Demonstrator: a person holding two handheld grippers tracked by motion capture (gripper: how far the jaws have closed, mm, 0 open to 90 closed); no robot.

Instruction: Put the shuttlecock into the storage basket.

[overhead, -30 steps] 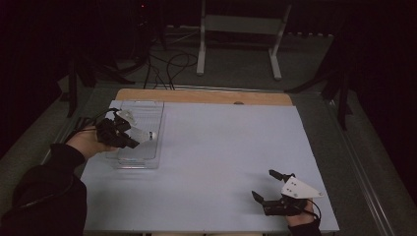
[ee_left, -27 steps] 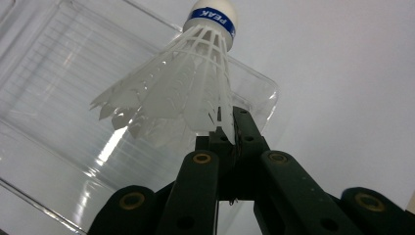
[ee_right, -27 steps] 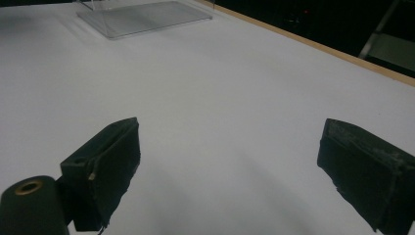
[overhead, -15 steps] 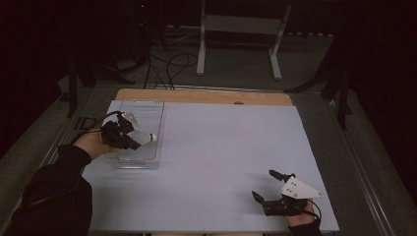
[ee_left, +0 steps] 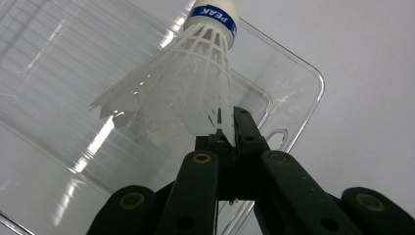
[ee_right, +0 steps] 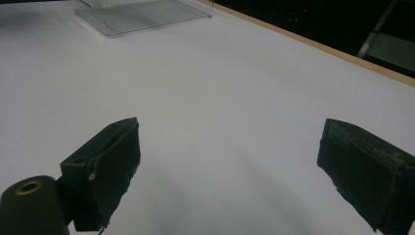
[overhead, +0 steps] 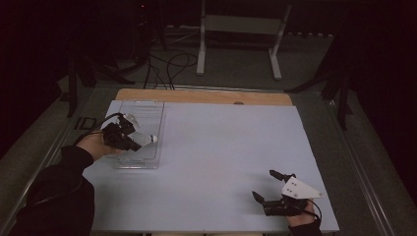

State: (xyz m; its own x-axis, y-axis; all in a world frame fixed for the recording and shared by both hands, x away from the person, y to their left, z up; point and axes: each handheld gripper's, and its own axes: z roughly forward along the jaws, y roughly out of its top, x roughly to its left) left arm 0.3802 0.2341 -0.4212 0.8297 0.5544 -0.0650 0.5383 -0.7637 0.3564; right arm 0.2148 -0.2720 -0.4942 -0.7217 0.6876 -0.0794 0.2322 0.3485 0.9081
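Observation:
A white plastic shuttlecock (ee_left: 186,88) with a blue band around its cork points away from my left gripper (ee_left: 225,127), which is shut on the edge of its skirt. In the high view that gripper (overhead: 129,142) holds the shuttlecock (overhead: 146,140) over a clear plastic tray (overhead: 147,105) at the left of the table. The cork end points toward the tray's right wall (ee_left: 298,78). My right gripper (overhead: 263,184) rests near the front right of the white sheet, its jaws wide open with nothing between them (ee_right: 230,152).
A white sheet (overhead: 221,142) covers the table, with a wooden strip (overhead: 196,96) along its far edge. Beyond the table stand a white frame (overhead: 241,29) and dark cables (overhead: 169,61) on the floor. The tray's corner (ee_right: 142,17) shows far off in the right gripper view.
My left hand has sunk a little toward the tray with the shuttlecock still in its grip. The right gripper has stayed where it was.

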